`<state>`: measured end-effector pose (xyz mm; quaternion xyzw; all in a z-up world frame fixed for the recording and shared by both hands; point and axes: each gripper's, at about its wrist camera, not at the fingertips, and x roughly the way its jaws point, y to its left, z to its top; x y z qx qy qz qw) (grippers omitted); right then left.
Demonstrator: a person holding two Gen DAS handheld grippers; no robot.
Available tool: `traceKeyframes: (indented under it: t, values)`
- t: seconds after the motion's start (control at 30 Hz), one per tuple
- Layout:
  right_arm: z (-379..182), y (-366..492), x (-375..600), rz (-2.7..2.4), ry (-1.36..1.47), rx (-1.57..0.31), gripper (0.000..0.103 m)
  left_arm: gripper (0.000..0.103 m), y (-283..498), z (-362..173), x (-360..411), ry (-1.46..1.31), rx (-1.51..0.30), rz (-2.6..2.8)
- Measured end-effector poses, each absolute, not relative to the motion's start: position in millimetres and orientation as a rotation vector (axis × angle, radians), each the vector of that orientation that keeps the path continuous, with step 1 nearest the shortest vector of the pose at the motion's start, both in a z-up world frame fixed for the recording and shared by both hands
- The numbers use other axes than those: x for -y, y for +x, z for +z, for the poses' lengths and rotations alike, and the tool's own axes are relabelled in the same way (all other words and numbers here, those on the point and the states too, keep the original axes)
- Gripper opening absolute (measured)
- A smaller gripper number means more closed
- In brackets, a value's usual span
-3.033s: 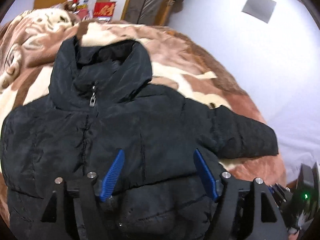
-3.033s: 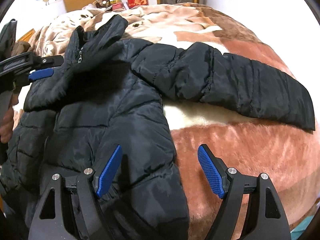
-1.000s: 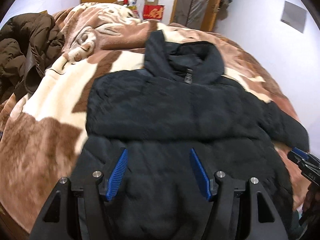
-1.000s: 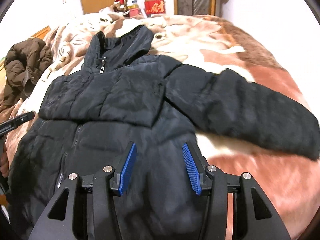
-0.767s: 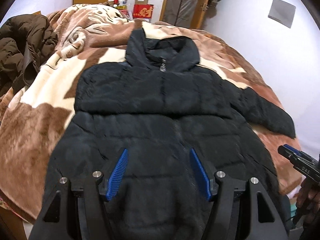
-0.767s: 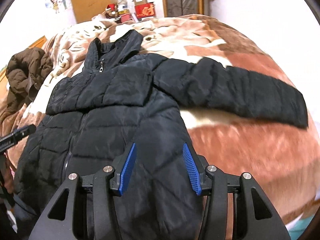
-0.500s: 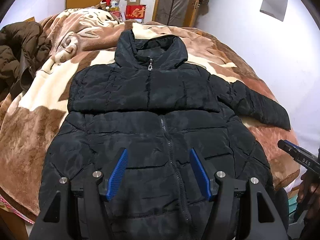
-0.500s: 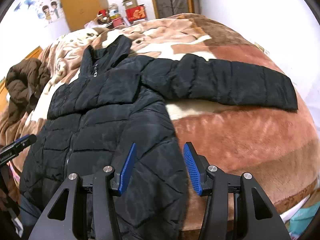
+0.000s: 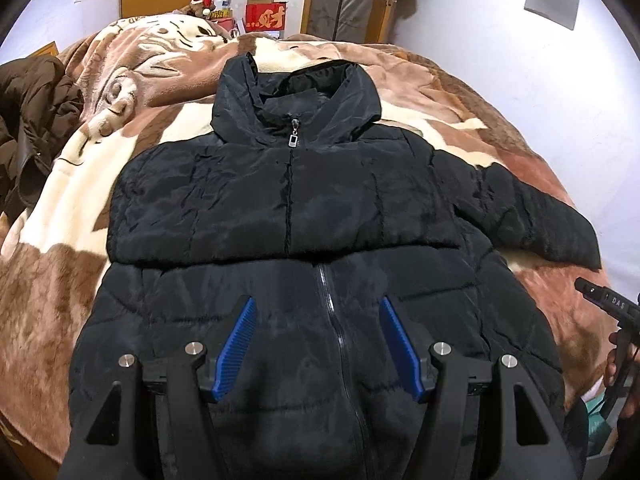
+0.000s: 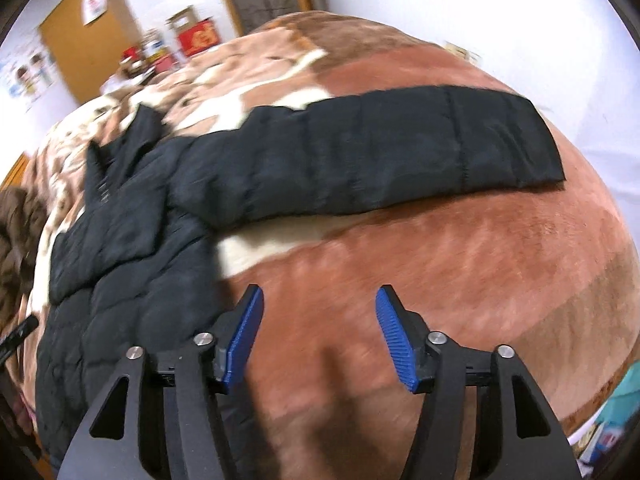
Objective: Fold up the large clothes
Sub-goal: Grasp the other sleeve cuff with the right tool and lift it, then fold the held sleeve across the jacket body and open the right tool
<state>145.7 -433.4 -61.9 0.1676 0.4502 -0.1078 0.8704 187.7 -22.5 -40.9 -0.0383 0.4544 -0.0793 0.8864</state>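
Compared with a second ago, the left wrist view has slid so the black puffer jacket (image 9: 320, 216) sits centred under it rather than off to the right, and the right wrist view, now blurred, has swung off the jacket's body toward the bare brown blanket (image 10: 460, 280). The left claw (image 9: 316, 344) hangs with its blue pads spread apart above the jacket's lower front, the zipper line running up between them, and nothing is clamped. The right claw (image 10: 318, 332) is spreading its jaws wider, with only blanket between them; the jacket's hem lies just left of its left pad and the outstretched sleeve (image 10: 400, 148) lies well beyond its tips. The jacket rests front-up on the blanket-covered bed, zipped, its hood flat at the top; one sleeve is folded across the chest as a wide band, the other extends straight out to the right. A brown coat (image 9: 32, 120) is heaped at the bed's left edge.
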Motion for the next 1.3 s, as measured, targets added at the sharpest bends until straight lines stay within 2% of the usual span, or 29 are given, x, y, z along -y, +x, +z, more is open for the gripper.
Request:
traceKeyframes:
  t: [0.27,0.6,0.67,0.7,0.77,0.97,1.17,1.3]
  values:
    - [-92,168,511,-0.335,0.532,-0.934,0.062,0.066,210,-61,23,-0.086,-0.98,-0.135]
    - [-91,188,557,-0.414,0.648,-0.823,0.062,0.066,222,-77,15,-0.095,-1.022,-0.096]
    - [-85,187,559,-0.426,0.655,-0.8,0.046,0.066,221,-76,14,-0.096,-1.021,-0.094]
    - [-81,187,560,-0.432,0.646,-0.797,0.026,0.066,220,-75,13,-0.098,-1.019,-0.094]
    - [-71,188,558,-0.421,0.642,-0.789,0.018,0.066,218,-73,10,-0.105,-1.013,-0.094]
    - [-8,185,522,-0.312,0.567,-0.71,0.013,0.066,207,-60,-2,-0.137,-0.984,-0.09]
    - [80,188,441,-0.1,0.44,-0.61,0.012,0.066,191,-47,-20,-0.181,-0.95,-0.08]
    - [110,195,387,0.028,0.383,-0.591,0.012,0.066,181,-44,-35,-0.214,-0.934,-0.068]
